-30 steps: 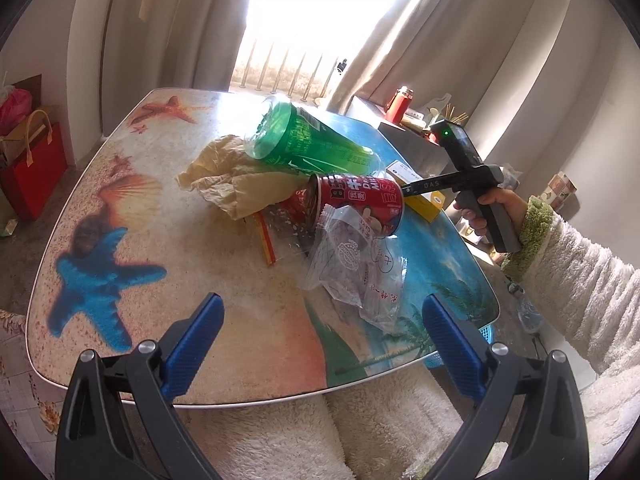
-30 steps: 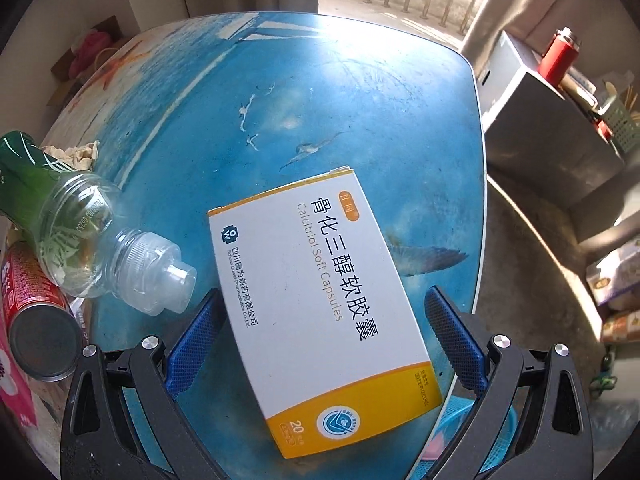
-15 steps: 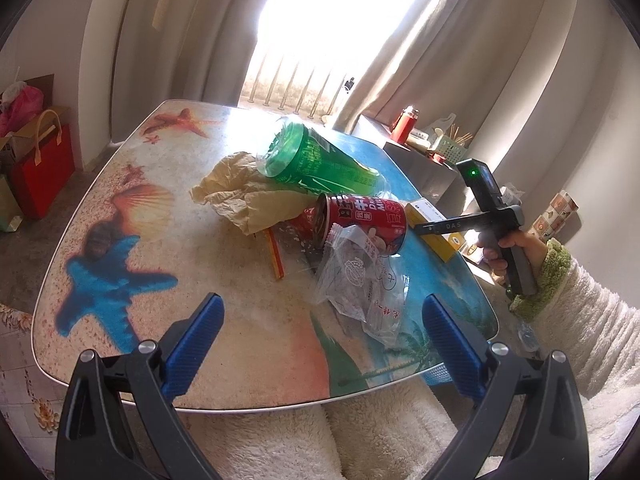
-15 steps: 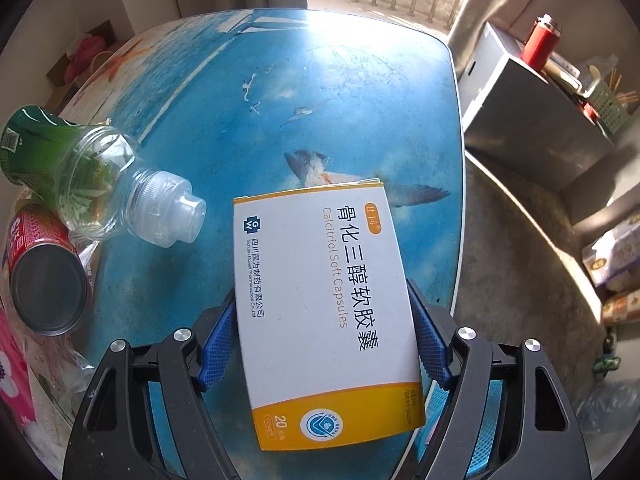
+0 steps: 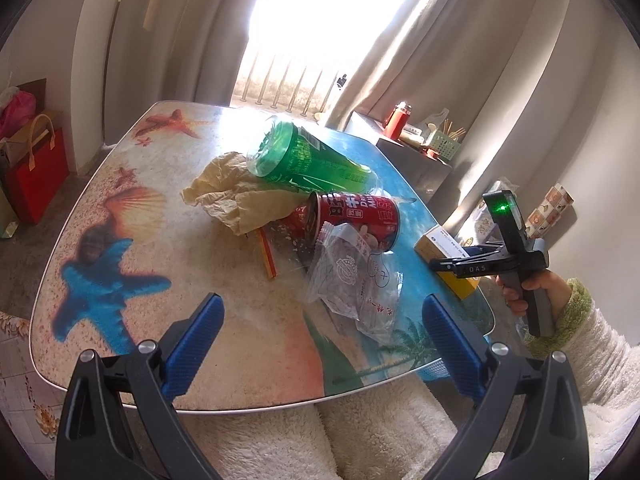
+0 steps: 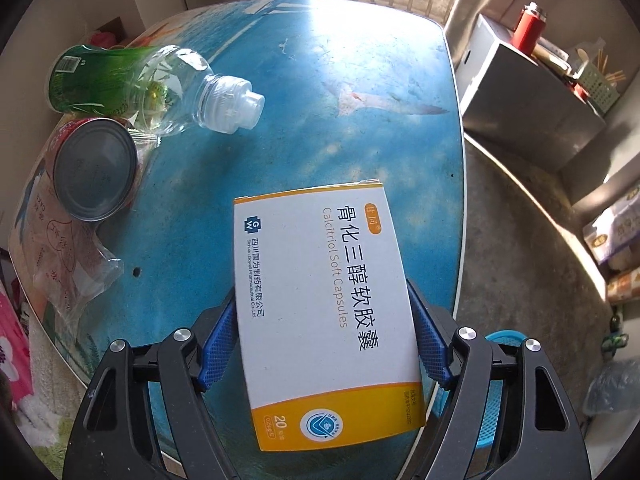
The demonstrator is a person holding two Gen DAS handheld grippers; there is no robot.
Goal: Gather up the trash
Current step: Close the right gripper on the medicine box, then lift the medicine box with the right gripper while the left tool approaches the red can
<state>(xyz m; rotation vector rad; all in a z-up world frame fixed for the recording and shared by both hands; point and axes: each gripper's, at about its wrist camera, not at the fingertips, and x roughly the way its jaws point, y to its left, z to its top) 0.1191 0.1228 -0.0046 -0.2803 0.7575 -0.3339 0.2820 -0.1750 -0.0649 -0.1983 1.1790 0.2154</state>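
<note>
My right gripper (image 6: 320,336) is shut on a white and yellow medicine box (image 6: 320,304) and holds it above the table's right edge; it also shows in the left wrist view (image 5: 460,268) with the box (image 5: 440,244). A green plastic bottle (image 5: 308,160) lies on its side, also in the right wrist view (image 6: 132,80). A red can (image 5: 352,220), a crumpled brown paper (image 5: 236,196) and a clear plastic wrapper (image 5: 356,284) lie mid-table. My left gripper (image 5: 320,336) is open and empty over the near table edge.
The beach-print table (image 5: 132,264) has a rounded edge. A blue basket (image 6: 496,392) sits on the floor under the right gripper. A grey cabinet (image 6: 528,96) with a red flask stands at the right. A red bag (image 5: 36,172) stands at the left.
My right gripper closed on the medicine box and lifted it back toward the table's right edge. My left gripper drew back and rose slightly, still open.
</note>
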